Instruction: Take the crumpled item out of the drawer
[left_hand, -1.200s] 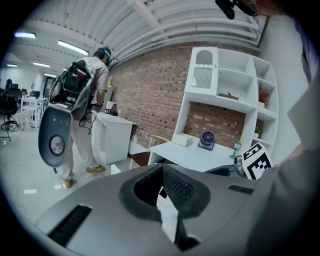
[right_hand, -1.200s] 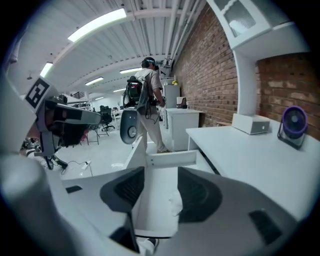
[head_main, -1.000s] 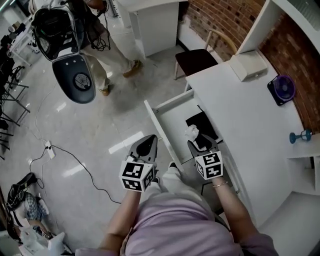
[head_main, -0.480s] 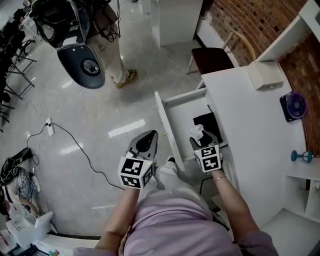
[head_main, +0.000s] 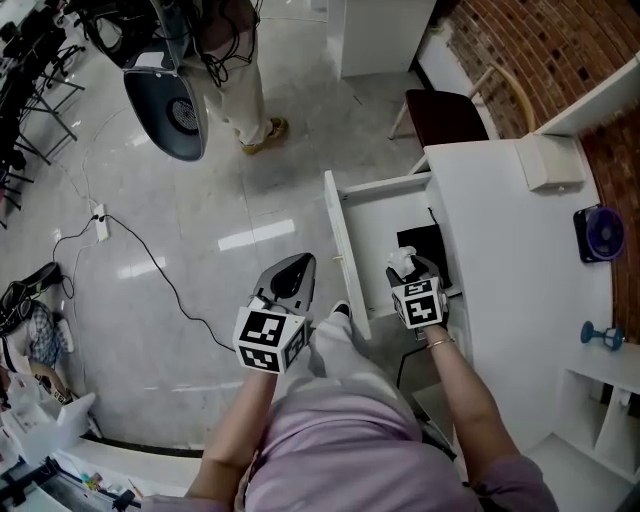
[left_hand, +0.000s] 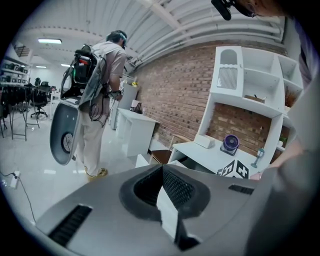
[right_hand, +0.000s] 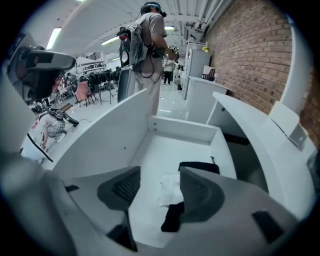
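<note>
A: Foreground, left: what are the grey plastic left tongs (left_hand: 165, 200) doing?
B: Clenched on nothing, ribbed pads pressed together, held out over the glossy pale floor (head_main: 200, 230), apart from the job

A: And the other pair?
B: The right tongs (right_hand: 162, 192), the same grey moulded shell with dark ribbed pads, point steeply down into the open white drawer (right_hand: 185, 129). Their jaws have just been opening and stand released, wide apart. The crumpled white paper-like wad (right_hand: 169, 186) shows in the gap between them, below the pads, and neither pad presses on it

A: So which step is this?
B: The reach, by my reading, with the grasp not yet made. The wad sits in the near part of the drawer, on its smooth floor. A flat matt black sheet-like thing (right_hand: 200, 166) lies just behind it, and whether the wad rests on that I cannot tell. The next move calls for lowering until the pads straddle the wad. Then a light squeeze, since it looks soft and springy, and a lift straight up, clear of the drawer's walls

A: Beyond?
B: The smooth white worktop (head_main: 510, 260), a small round purple fan (head_main: 598, 232) at its far edge, and a rough red brick wall (head_main: 520, 40) behind
</note>
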